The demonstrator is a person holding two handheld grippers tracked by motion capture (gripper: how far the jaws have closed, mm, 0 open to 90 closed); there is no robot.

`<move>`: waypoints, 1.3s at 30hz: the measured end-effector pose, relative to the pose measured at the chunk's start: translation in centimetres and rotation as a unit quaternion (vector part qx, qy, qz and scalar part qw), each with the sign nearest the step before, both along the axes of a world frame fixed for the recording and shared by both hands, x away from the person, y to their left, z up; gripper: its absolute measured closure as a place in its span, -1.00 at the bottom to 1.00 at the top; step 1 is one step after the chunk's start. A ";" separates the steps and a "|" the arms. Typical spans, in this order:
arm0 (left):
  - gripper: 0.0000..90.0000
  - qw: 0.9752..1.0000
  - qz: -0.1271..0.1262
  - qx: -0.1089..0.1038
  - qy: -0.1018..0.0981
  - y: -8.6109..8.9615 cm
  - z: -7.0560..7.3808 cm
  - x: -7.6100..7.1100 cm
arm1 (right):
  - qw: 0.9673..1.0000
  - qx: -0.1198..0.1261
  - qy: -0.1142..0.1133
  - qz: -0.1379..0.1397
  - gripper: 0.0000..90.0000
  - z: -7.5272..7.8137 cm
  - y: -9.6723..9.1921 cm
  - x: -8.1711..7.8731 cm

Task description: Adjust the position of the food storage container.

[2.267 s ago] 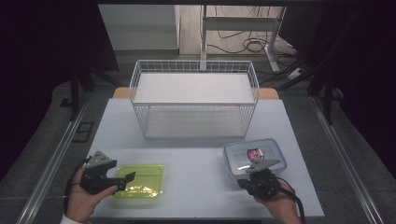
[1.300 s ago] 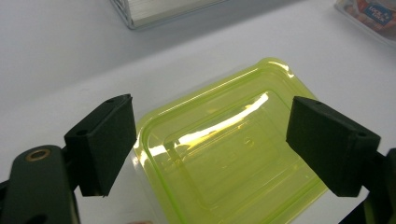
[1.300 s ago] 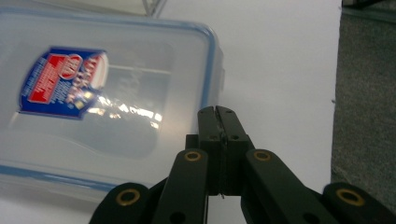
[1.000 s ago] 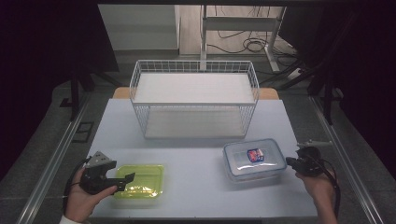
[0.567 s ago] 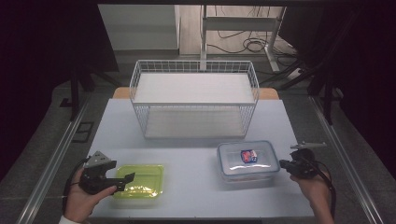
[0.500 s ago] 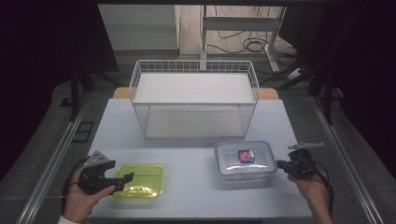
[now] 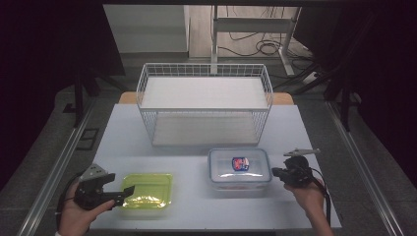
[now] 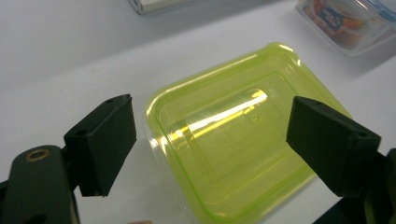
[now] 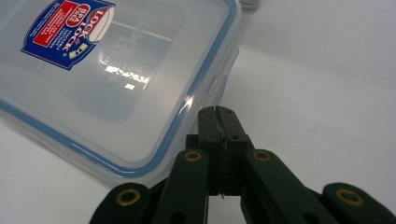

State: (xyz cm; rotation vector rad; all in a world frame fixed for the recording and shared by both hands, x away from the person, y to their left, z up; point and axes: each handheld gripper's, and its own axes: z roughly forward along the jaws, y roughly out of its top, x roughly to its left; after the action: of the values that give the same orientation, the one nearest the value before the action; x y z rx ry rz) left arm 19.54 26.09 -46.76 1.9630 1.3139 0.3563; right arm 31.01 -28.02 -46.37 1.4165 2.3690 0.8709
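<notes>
Our right gripper point(image 9: 219, 112) has its jaws pressed together with nothing between them, and its tip sits against the side of the clear box point(image 9: 116, 79), just below the blue-rimmed lid near a latch. In the high view that box point(image 7: 239, 169) lies on the table point(image 7: 196, 142) right of centre, in front of the wire basket point(image 7: 204, 101), with our right gripper point(image 7: 278, 173) at its right edge. Our left gripper point(image 8: 210, 140) is spread wide, one jaw on either side of the green tray point(image 8: 233, 154) without pressing on it. The tray point(image 7: 146, 191) lies flat near the table's front edge, left of the box and well apart from it, and our left gripper point(image 7: 120, 195) meets its left side.
</notes>
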 end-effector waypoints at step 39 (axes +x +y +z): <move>-0.65 0.998 -0.051 -0.027 -0.001 -7.5 2.0 1.3 | 0.998 0.038 -0.041 0.021 0.90 1.6 3.3 0.1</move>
State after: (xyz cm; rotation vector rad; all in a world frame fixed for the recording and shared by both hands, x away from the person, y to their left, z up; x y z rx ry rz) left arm 20.84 18.63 -44.75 1.9742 1.2049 0.2709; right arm 31.12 -24.73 -44.78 1.3364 2.3362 1.0200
